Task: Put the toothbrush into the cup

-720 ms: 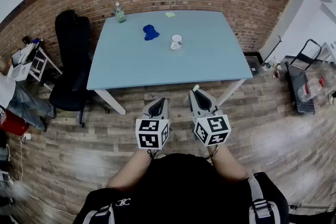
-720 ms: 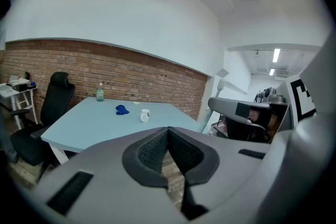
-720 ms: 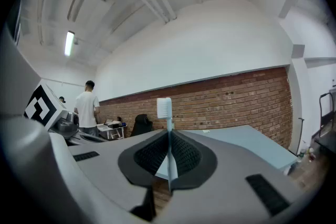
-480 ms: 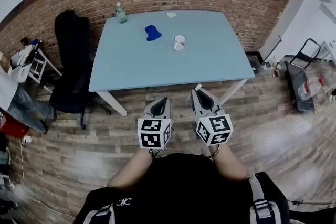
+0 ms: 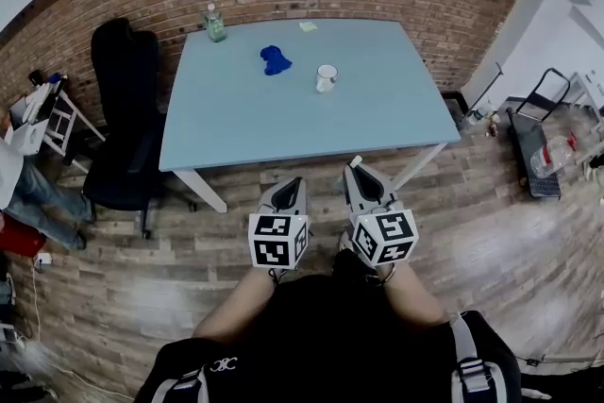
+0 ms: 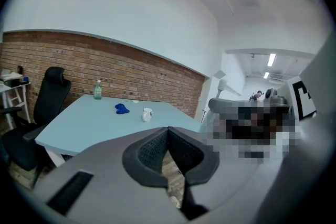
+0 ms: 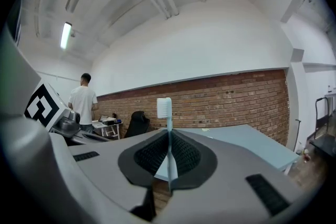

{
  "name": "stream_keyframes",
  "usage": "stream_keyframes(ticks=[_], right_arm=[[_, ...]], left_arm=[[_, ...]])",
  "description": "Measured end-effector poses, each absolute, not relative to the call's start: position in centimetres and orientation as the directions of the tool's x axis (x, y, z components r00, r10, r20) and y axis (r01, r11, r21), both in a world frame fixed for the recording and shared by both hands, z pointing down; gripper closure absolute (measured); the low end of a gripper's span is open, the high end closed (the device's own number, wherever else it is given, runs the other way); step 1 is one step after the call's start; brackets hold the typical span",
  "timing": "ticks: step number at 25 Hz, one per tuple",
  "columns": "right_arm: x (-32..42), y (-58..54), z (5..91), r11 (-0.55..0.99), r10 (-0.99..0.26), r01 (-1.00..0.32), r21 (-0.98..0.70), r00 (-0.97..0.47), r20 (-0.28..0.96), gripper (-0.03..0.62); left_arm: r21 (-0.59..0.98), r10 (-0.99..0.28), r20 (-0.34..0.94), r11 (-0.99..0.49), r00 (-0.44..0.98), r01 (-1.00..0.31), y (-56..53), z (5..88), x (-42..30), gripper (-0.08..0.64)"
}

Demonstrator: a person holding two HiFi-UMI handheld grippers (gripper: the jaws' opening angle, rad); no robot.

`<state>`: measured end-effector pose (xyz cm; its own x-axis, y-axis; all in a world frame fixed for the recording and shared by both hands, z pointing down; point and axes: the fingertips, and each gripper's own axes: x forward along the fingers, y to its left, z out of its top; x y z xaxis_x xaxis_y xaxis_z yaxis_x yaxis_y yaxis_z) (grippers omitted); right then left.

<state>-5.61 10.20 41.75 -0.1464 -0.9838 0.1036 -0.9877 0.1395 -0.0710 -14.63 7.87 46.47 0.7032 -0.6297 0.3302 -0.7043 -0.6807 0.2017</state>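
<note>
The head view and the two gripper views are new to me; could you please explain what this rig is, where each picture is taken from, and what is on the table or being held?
There is no robot here: a person holds a grey two-jaw gripper in each hand. The head view comes from a camera on the person's head that looks steeply down. It shows the left gripper and right gripper, each with a marker cube, over the wooden floor, short of the light blue table. On the table are a white mug, a crumpled blue cloth, a clear bottle and a small yellow note. The other two pictures come from cameras riding on each gripper, looking along its jaws. The left gripper is shut and empty. The right gripper is shut on a white toothbrush, with its bristle head pointing up.
</note>
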Motion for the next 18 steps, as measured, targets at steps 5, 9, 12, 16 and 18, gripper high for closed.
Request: stream_keyframes(ticks=[5,9,12,16,18], right_arm=[[-4.7,7.5,42.0,0.148,-0.984,-0.986,-0.079,-0.155,0.092,0.562],[-4.3,4.4,42.3,0.185,-0.978,-0.98,-0.067,-0.191,0.087,0.561],[-3.3,1.6,41.9,0.203,-0.975,-0.977,-0.066,-0.208,0.074,0.561],[-0.8,-2.2,41.6,0.215,-0.973,-0.974,-0.075,-0.22,0.068,0.561],[0.9,-4.2,41.9,0.219,-0.971,-0.972,-0.083,-0.225,0.077,0.561]], left_arm=[[0.187,-0.642,0.327,-0.675,0.694,-0.713,5.8,46.5,-14.2,0.554],[0.187,-0.662,0.33,-0.652,0.673,-0.734,3.0,47.1,-13.6,0.554],[0.183,-0.671,0.335,-0.642,0.661,-0.744,0.3,47.1,-12.4,0.554],[0.176,-0.676,0.34,-0.637,0.653,-0.751,-3.1,47.0,-9.9,0.554],[0.175,-0.678,0.348,-0.632,0.648,-0.755,-4.9,47.1,-8.4,0.554]])
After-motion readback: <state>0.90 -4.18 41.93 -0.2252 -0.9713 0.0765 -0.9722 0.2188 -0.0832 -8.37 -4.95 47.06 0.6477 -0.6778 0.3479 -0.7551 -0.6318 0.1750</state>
